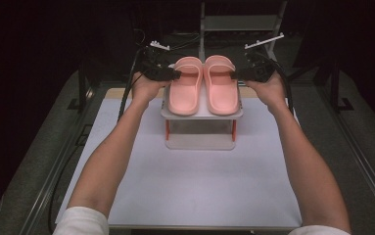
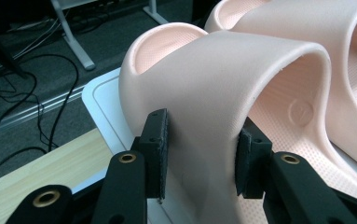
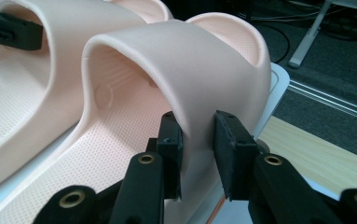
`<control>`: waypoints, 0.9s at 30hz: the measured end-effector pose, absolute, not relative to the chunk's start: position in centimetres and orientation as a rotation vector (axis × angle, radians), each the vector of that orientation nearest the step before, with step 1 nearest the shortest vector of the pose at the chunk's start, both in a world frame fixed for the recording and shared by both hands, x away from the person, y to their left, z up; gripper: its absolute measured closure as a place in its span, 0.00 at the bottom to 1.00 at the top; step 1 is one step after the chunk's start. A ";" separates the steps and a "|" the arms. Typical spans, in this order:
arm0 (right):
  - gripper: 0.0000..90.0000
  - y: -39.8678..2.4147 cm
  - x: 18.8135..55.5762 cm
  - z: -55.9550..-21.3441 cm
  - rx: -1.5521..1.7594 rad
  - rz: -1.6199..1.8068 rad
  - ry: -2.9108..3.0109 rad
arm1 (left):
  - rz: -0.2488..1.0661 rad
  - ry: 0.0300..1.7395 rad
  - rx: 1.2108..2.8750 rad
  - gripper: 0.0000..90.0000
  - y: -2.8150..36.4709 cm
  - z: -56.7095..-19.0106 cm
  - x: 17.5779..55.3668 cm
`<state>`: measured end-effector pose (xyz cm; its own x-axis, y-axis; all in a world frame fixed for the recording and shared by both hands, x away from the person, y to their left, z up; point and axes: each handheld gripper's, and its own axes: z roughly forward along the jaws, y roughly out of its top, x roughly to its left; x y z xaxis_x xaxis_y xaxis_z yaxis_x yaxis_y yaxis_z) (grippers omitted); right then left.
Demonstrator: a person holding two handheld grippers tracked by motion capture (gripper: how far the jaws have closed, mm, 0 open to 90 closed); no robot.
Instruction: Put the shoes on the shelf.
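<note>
Two pink slippers (image 1: 205, 85) lie side by side on the small rack (image 1: 200, 115), toes pointing away. The left gripper (image 1: 175, 75) and right gripper (image 1: 234, 76) each straddle an outer strap, jaws slightly loose.

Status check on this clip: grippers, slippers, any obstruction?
Left hand-held gripper straddles left slipper's strap; right hand-held gripper straddles right slipper's strap. Both slippers on white rack. Nothing in the way.

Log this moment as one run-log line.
left gripper: open, pads astride left slipper strap | right gripper: open, astride right slipper strap | both slippers on rack
</note>
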<state>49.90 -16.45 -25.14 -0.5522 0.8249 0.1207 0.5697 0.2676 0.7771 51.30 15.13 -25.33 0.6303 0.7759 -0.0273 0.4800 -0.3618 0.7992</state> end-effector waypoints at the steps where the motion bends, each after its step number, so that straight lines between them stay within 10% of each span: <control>1: 0.80 -16.5 49.9 -25.2 1.280 1.173 2.236 | 0.453 0.983 2.028 0.68 15.1 -25.4 51.3; 27: 0.72 -17.2 49.9 -26.5 1.334 1.342 2.189 | 0.455 0.978 2.026 0.55 14.9 -26.0 51.2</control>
